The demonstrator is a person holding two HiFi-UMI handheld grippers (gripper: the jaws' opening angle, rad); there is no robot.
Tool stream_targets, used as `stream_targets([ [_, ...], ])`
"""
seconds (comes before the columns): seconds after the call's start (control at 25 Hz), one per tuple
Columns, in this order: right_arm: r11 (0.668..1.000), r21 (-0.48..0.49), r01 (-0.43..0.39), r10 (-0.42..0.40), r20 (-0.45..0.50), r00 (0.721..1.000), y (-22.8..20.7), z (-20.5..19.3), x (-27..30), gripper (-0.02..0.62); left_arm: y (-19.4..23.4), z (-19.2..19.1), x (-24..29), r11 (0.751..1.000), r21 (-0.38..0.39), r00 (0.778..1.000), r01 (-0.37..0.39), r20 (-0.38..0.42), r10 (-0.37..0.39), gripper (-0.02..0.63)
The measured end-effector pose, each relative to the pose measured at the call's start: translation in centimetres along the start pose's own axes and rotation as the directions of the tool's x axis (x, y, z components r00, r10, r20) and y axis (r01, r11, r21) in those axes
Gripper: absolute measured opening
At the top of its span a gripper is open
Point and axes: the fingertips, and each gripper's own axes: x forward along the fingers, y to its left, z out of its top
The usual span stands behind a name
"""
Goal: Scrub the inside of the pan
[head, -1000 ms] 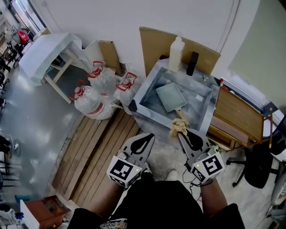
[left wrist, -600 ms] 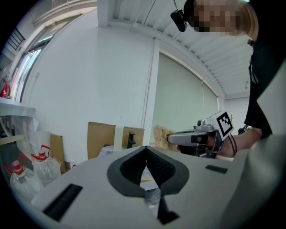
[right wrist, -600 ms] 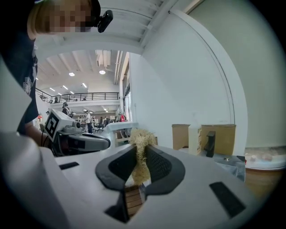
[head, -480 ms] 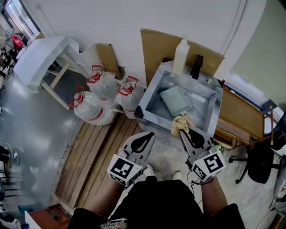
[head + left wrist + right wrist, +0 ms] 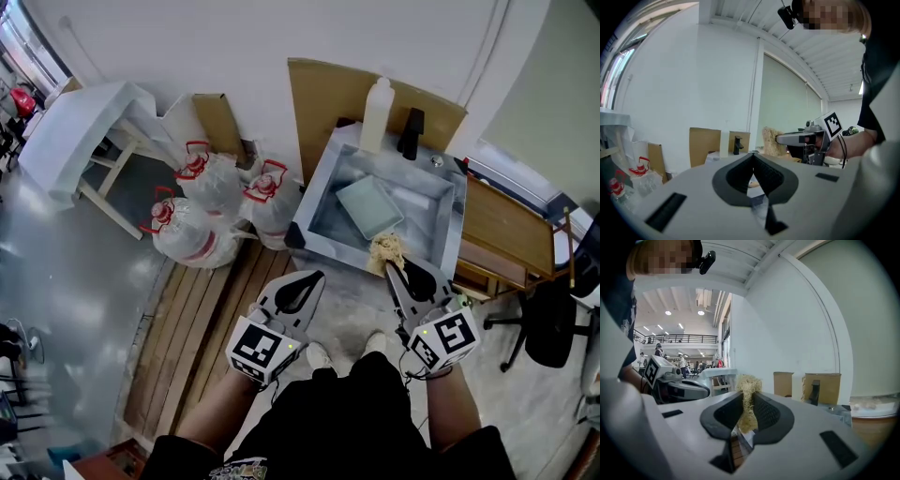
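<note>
2 grippers [image 5: 317, 277] [image 5: 392, 268], 1 pan [image 5: 368, 206], 1 scrubber [image 5: 385, 250], 1 sink [image 5: 449, 234], 1 btl [image 5: 376, 114], 3 jugs [image 5: 212, 174] [image 5: 184, 225] [image 5: 273, 198]

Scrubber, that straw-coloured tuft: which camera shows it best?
The right gripper view: the scrubber sits close up, pinched in the right tool. The head view shows it small, at the edge of the sink; the left gripper view shows it from the side, farther off.
</note>
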Motion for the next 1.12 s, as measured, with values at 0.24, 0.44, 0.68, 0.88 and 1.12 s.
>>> stream_targets([
  [0.24, 1.000, -0.016, 0.013, -0.013, -0.004, 1.000, -1.4, 0.2, 0.3, 0.068, 0.2, -0.6, 1.3, 1.000, -0.008, 1.000, 0.005, -0.010, -0.005, 0.009],
  [0.44, 1.000, -0.015, 0.004, -0.004, -0.009, 1.000, -3.1, 0.1, 1.0, 0.067, 0.4, -0.6, 2.7, 1.000, -0.013, 1.000, -0.010, -0.015, 0.010, 0.009],
  [0.68, 1.000, -0.004, -0.012, 0.012, -0.015, 1.000, -5.9, 0.0, 2.6, 0.069, 1.2, -0.8, 5.1, 0.999, -0.021, 0.999, -0.031, -0.035, 0.031, 0.009],
  [0.88, 0.999, 0.002, -0.033, 0.033, -0.031, 0.999, -8.4, -0.4, 4.0, 0.069, 1.8, -0.9, 7.7, 0.998, -0.033, 0.998, -0.050, -0.050, 0.049, 0.009],
  [1.12, 0.998, 0.010, -0.069, 0.070, -0.051, 0.996, -11.7, -0.9, 5.9, 0.068, 2.6, -1.3, 11.3, 0.996, -0.051, 0.994, -0.079, -0.075, 0.075, 0.009],
])
